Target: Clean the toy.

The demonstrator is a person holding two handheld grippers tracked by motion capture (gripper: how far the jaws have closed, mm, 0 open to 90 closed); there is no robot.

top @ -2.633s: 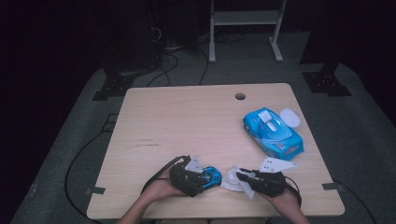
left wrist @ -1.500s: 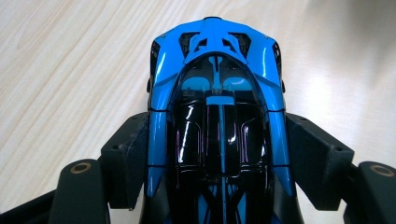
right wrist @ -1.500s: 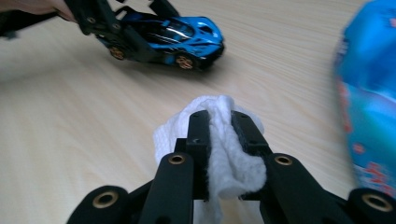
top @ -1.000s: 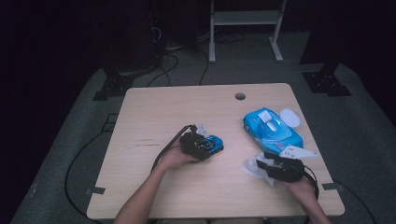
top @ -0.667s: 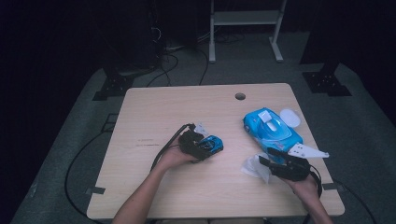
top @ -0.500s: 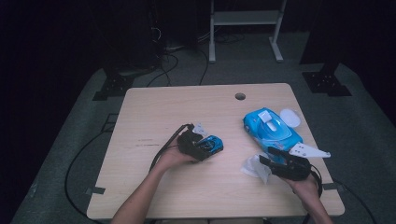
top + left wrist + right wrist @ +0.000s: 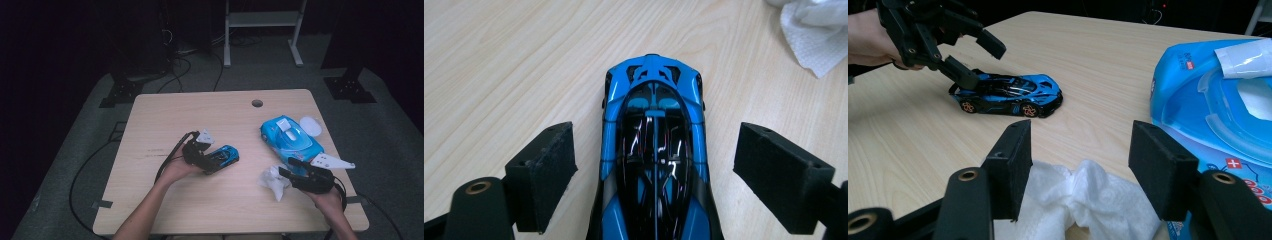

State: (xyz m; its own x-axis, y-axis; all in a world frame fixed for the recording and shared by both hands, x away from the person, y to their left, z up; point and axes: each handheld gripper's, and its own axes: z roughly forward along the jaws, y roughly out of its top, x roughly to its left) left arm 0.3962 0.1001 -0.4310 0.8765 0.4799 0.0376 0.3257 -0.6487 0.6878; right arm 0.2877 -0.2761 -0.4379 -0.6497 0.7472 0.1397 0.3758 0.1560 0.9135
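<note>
Your left gripper (image 7: 654,175) has just been opening and stands spread around the blue toy car (image 7: 655,150) on the table (image 7: 165,115), while your right gripper (image 7: 1075,172), also just widened, straddles the crumpled wipe (image 7: 1083,200) without pinching it.

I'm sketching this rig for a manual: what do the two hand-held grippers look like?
Both are black. The left hand-held gripper and right hand-held gripper each carry a grey three-cornered plate, trail a black cable, and end in two blocky black foam-like pads. Forearms are bare.
</note>
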